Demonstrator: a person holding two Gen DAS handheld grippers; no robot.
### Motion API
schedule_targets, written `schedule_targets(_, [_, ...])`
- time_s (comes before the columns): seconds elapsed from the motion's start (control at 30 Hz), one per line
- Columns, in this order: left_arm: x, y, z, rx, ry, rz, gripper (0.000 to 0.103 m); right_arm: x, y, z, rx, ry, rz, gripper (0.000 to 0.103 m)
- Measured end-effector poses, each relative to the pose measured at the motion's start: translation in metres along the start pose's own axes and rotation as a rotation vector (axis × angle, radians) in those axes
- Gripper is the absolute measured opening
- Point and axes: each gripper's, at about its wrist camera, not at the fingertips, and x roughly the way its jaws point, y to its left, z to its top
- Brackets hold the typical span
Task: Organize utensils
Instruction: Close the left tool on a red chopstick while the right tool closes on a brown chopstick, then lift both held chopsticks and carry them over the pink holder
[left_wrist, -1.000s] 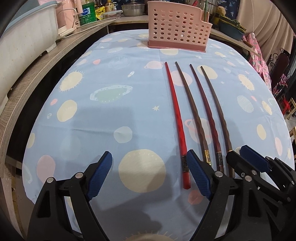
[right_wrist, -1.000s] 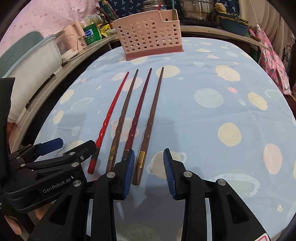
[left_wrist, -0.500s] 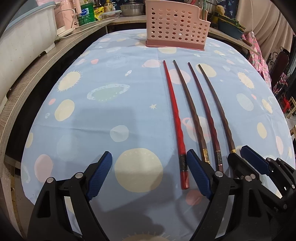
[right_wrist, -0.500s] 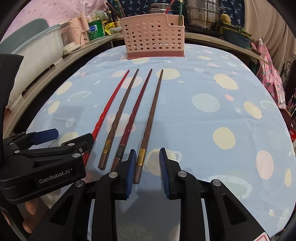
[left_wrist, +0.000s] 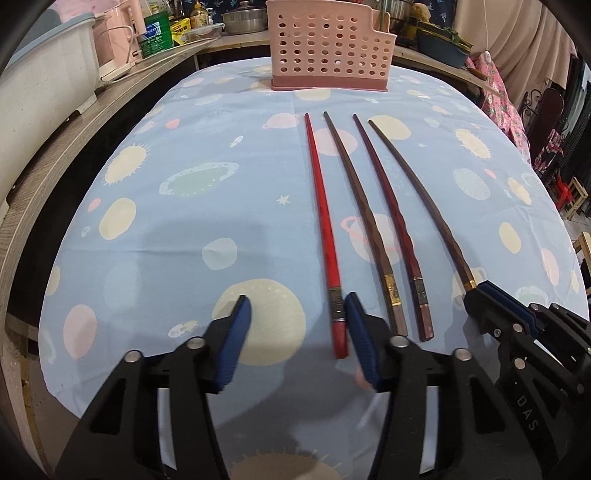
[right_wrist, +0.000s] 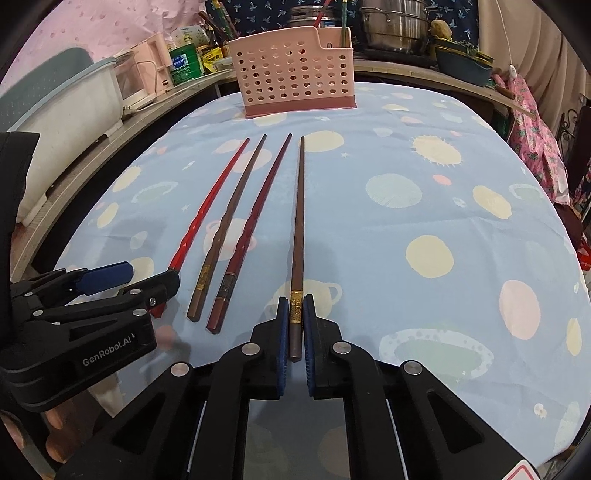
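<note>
Several chopsticks lie side by side on the blue planet-print tablecloth (left_wrist: 184, 229), pointing at a pink perforated basket (left_wrist: 328, 48) (right_wrist: 295, 77) at the far end. My right gripper (right_wrist: 295, 306) (left_wrist: 491, 295) is shut on the butt end of the rightmost brown chopstick (right_wrist: 299, 221) (left_wrist: 424, 199). My left gripper (left_wrist: 295, 325) (right_wrist: 140, 280) is closing its jaws. The butt of the red chopstick (left_wrist: 325, 221) (right_wrist: 207, 206) lies between them, close to the right pad (left_wrist: 360, 343), and the left pad stands well clear of it. A brown chopstick (left_wrist: 365, 214) and a dark red chopstick (left_wrist: 395, 214) lie between those two.
A wooden counter (left_wrist: 74, 129) curves round the table's left and back. It carries a white tub (left_wrist: 44, 92), a pink appliance (right_wrist: 144, 77), jars and steel pots (right_wrist: 395, 26). Pink floral cloth (right_wrist: 532, 122) hangs at the right. The table's near edge is just below both grippers.
My right gripper's jaws closed onto the rightmost brown chopstick, which now lies a little apart from the others. My left gripper's jaws narrowed around the red chopstick's butt end.
</note>
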Motion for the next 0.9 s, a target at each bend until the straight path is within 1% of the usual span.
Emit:
schedule_targets(0.03, [-0.001,0.001,0.000,-0.002,0.002,-0.009,0.034,0.000,-0.001,0.000,0.002,0.002,0.003,0.007])
schedule_targets(0.07, [-0.001,0.002,0.001,-0.006,0.006,-0.019,0.023,-0.001,-0.002,-0.001,0.007,0.005,0.007,0.007])
schedule_targets(0.1, [-0.001,0.003,0.002,-0.012,0.012,-0.031,0.017,-0.002,-0.003,-0.001,0.013,0.008,0.012,0.007])
schedule_targets(0.13, [-0.001,0.004,0.003,-0.017,0.020,-0.044,0.007,-0.003,-0.004,-0.001,0.019,0.011,0.016,0.007])
schedule_targets(0.23, [-0.002,0.007,0.005,-0.038,0.039,-0.075,0.007,-0.007,-0.008,-0.001,0.043,0.012,0.034,0.007])
schedule_targets(0.33, [-0.011,0.008,0.010,-0.048,0.024,-0.084,0.007,-0.018,-0.010,0.004,0.047,-0.009,0.042,0.007])
schedule_targets(0.47, [-0.029,0.010,0.022,-0.059,-0.003,-0.100,0.007,-0.038,-0.011,0.018,0.052,-0.060,0.060,0.007])
schedule_targets(0.57, [-0.046,0.014,0.033,-0.078,-0.041,-0.111,0.007,-0.054,-0.013,0.032,0.065,-0.101,0.086,0.007])
schedule_targets(0.7, [-0.075,0.022,0.055,-0.111,-0.112,-0.127,0.007,-0.077,-0.017,0.056,0.078,-0.171,0.110,0.007])
schedule_targets(0.9, [-0.111,0.031,0.103,-0.134,-0.219,-0.137,0.007,-0.107,-0.027,0.103,0.093,-0.286,0.124,0.007])
